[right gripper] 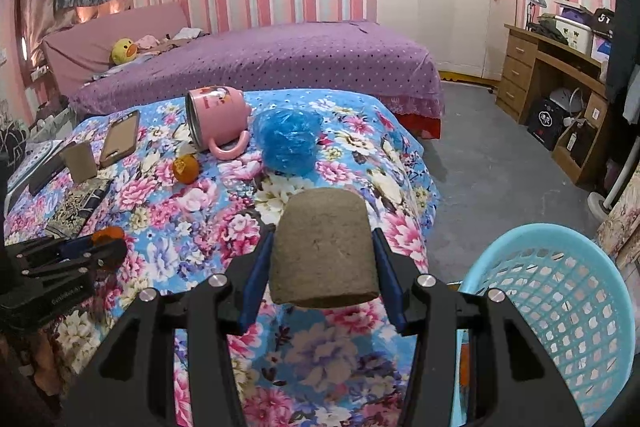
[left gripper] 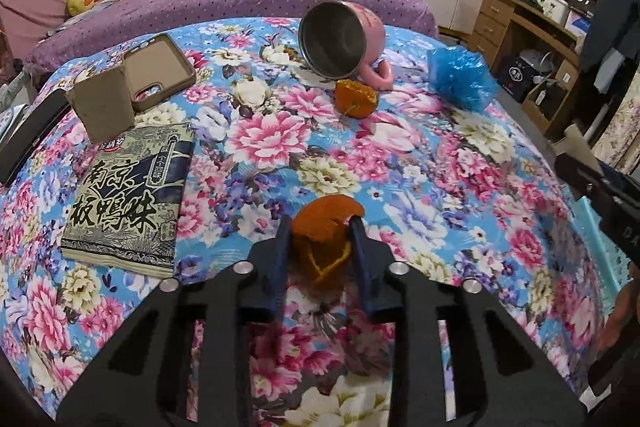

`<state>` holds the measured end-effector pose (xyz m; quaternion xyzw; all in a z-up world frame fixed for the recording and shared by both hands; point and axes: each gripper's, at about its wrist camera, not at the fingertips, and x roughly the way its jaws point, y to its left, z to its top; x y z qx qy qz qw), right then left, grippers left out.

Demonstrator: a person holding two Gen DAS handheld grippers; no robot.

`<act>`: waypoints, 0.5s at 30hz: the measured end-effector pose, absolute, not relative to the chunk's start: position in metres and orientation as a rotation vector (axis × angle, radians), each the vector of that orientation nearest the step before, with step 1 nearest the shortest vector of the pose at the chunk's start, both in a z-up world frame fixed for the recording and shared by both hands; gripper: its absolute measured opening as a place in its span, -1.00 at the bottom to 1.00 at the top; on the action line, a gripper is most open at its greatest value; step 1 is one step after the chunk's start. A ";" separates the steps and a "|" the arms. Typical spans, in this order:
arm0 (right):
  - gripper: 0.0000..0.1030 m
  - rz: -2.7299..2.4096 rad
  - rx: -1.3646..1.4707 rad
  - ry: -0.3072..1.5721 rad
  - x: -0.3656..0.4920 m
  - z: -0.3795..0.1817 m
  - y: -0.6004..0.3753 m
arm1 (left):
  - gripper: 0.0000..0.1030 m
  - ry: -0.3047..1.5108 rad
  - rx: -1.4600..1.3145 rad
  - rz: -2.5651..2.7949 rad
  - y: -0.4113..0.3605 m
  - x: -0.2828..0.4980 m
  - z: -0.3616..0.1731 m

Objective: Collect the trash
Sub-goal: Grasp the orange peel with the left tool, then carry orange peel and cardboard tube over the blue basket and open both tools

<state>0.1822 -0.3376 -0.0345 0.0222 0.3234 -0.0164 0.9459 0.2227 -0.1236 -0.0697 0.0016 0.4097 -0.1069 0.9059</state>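
Orange peel (left gripper: 322,239) sits clamped between the blue fingers of the left gripper (left gripper: 320,227), low in the centre of the left wrist view, just above the floral cloth (left gripper: 440,163). It looks light, soft and easy to tear, so a gentle hold on the thick folded part seems best. In the right wrist view the right gripper (right gripper: 324,247) is closed on a brown cardboard tube (right gripper: 324,247), probably light and easy to crush. Beside it, lower right, stands the blue basket (right gripper: 560,291). Farther up lie another orange piece (left gripper: 356,98), a crumpled blue plastic bag (left gripper: 460,77) and a tipped pink mug (left gripper: 340,39).
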 end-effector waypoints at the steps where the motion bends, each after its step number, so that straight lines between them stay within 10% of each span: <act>1: -0.05 -0.034 0.042 0.660 0.182 -0.035 -0.338 | -0.52 0.841 0.004 -0.222 -0.123 0.222 -0.069; 15: -0.05 -0.079 0.052 0.610 0.167 -0.019 -0.384 | -0.55 0.722 0.052 -0.195 -0.146 0.214 -0.033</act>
